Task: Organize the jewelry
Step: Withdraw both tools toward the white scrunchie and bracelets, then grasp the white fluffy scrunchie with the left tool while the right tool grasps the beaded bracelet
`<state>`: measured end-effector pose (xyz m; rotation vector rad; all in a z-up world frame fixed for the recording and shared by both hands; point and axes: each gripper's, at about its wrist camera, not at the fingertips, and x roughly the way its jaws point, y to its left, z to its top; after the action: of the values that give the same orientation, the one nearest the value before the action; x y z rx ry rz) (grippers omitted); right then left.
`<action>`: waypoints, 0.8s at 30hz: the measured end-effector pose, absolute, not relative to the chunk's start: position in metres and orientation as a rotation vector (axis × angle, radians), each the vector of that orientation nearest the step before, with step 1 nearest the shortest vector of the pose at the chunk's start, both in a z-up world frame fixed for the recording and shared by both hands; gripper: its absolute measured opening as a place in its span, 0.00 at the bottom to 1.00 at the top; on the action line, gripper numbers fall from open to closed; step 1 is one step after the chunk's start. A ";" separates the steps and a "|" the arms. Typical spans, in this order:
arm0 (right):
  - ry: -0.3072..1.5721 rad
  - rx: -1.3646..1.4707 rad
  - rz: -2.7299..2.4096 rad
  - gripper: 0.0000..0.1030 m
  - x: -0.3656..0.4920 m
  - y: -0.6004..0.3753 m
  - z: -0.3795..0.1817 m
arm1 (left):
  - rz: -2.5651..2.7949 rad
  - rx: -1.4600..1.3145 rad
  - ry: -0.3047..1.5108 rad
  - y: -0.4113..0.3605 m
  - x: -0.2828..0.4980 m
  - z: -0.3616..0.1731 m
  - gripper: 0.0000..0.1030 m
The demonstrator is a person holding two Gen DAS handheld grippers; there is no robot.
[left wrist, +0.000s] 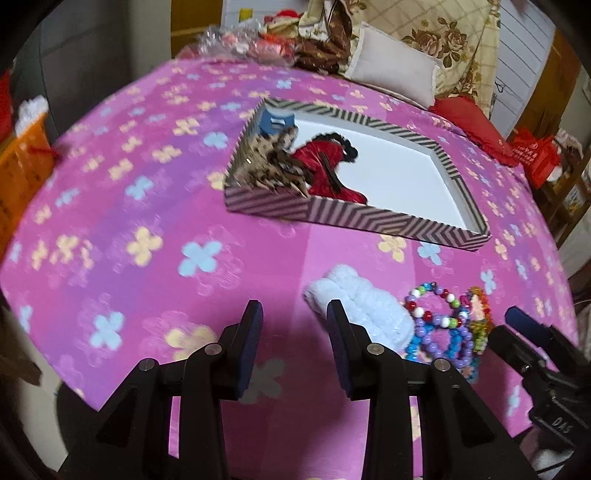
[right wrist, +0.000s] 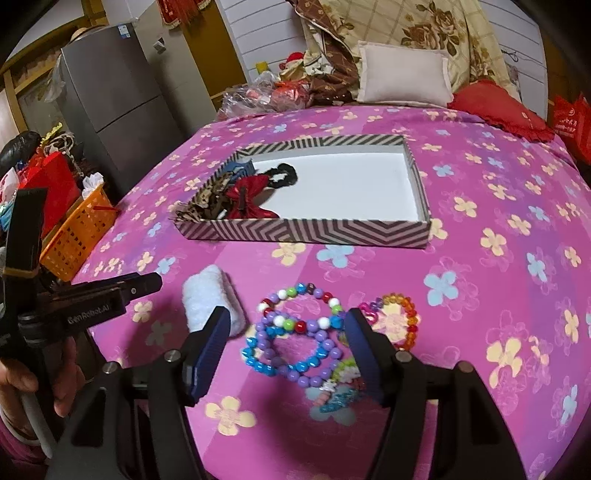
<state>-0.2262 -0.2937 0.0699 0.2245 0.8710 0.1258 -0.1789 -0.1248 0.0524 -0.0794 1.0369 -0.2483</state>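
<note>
1. We're holding the right gripper [right wrist: 284, 354] spread wide, empty, over the multicoloured plastic bead bracelets [right wrist: 295, 339] lying on the pink floral bedspread [right wrist: 480, 295].
2. We're hovering the left gripper [left wrist: 295, 347] released, left of them beside the white fluffy scrunchie [left wrist: 354, 306].
3. The chevron-striped cardboard tray [right wrist: 314, 230] is sitting beyond.

Home bedroom: bed under pink floral sheet [right wrist: 480, 206], white pillow [right wrist: 404, 75], floral quilt [right wrist: 406, 26], grey fridge [right wrist: 110, 88], orange basket [right wrist: 79, 232] alongside.

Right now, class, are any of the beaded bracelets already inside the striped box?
No: the beaded bracelets all lie on the pink bedspread, in front of the striped box.
</note>
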 end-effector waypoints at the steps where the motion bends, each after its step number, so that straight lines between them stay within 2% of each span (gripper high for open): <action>1: 0.874 0.226 0.122 0.66 -0.227 -0.296 0.069 | -0.259 -0.099 1.050 -0.126 -0.177 0.051 0.39; 6: 0.890 0.211 0.116 0.67 -0.232 -0.304 0.063 | -0.310 -0.220 1.109 -0.135 -0.166 0.044 0.40; 10: 0.900 0.184 0.128 0.67 -0.238 -0.306 0.058 | -0.307 -0.296 1.148 -0.142 -0.158 0.035 0.48; 24: 0.901 0.072 0.211 0.66 -0.229 -0.286 0.055 | -0.293 -0.285 1.176 -0.159 -0.153 0.026 0.48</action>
<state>-0.2289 -0.2857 0.0546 0.0719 0.9011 0.2114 -0.1529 -0.1592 0.0258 -0.2852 1.1760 -0.2929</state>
